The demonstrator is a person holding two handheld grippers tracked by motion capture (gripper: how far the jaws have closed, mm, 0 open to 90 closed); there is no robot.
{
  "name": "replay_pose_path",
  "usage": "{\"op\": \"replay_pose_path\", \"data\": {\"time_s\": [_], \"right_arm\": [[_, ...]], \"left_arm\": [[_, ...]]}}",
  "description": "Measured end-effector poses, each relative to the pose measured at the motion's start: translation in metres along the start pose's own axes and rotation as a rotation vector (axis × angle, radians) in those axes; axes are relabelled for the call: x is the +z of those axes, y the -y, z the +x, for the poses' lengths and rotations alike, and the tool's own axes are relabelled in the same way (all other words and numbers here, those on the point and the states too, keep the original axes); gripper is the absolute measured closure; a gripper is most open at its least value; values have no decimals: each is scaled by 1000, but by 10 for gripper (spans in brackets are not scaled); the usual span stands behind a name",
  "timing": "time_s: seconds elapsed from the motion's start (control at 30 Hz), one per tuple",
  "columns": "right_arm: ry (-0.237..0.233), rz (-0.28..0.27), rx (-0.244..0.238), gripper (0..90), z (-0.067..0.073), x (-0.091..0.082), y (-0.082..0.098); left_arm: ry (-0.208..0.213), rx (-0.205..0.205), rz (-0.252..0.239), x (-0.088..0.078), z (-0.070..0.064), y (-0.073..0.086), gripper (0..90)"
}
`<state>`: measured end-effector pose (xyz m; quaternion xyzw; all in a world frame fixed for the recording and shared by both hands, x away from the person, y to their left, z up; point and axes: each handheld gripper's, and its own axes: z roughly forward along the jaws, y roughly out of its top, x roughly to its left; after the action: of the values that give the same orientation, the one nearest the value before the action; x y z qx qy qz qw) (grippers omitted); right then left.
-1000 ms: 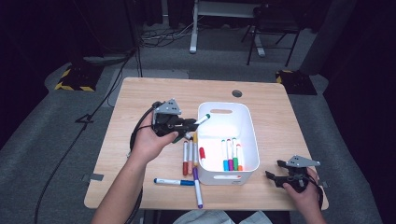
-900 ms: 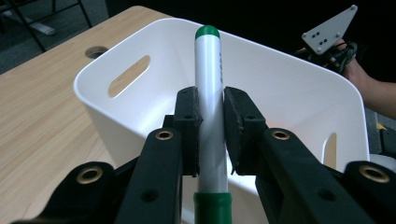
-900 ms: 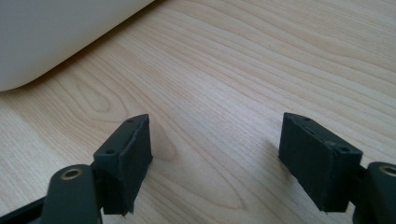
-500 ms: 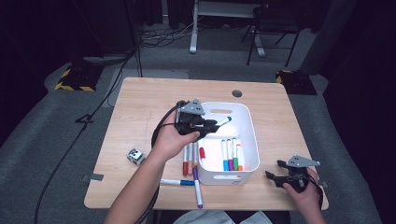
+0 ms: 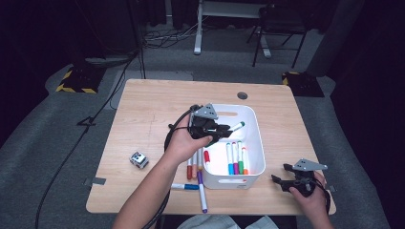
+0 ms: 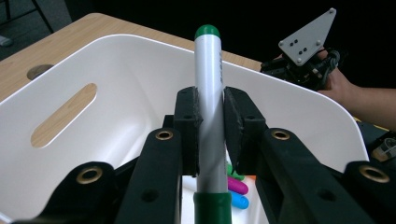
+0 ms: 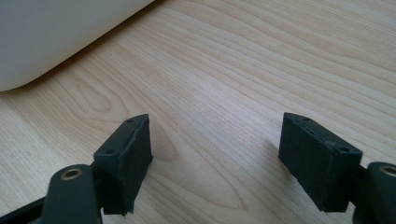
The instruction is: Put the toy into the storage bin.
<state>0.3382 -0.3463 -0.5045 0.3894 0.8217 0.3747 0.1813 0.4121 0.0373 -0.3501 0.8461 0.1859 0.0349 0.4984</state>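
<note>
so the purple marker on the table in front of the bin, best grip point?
Mid-barrel on the purple marker, coming straight down, jaws across its width. It lies flat, a blue marker touching its upper end, so stay on the lower half. The open right tool is free.

Markers (image 5: 236, 158) crowd the bin's (image 5: 258, 143) near end; its far half looks open.

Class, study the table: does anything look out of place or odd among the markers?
Yes. Several markers lie loose on the table beside the white bin, not inside it. A small patterned cube also sits alone, unlike anything else there.
</note>
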Motion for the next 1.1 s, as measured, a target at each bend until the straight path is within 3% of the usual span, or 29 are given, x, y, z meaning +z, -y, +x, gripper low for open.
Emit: {"op": "replay_pose_path", "data": {"time_s": [0.57, 0.8, 1.1], "right_arm": [[0, 0, 0, 257, 0, 0, 0], [0, 0, -1, 257, 0, 0, 0], [0, 0, -1, 257, 0, 0, 0]], "left_arm": [[-7, 19, 71, 6, 1, 15, 761], [-12, 34, 135, 10, -2, 18, 761], [-26, 89, 237, 18, -9, 16, 761]]}}
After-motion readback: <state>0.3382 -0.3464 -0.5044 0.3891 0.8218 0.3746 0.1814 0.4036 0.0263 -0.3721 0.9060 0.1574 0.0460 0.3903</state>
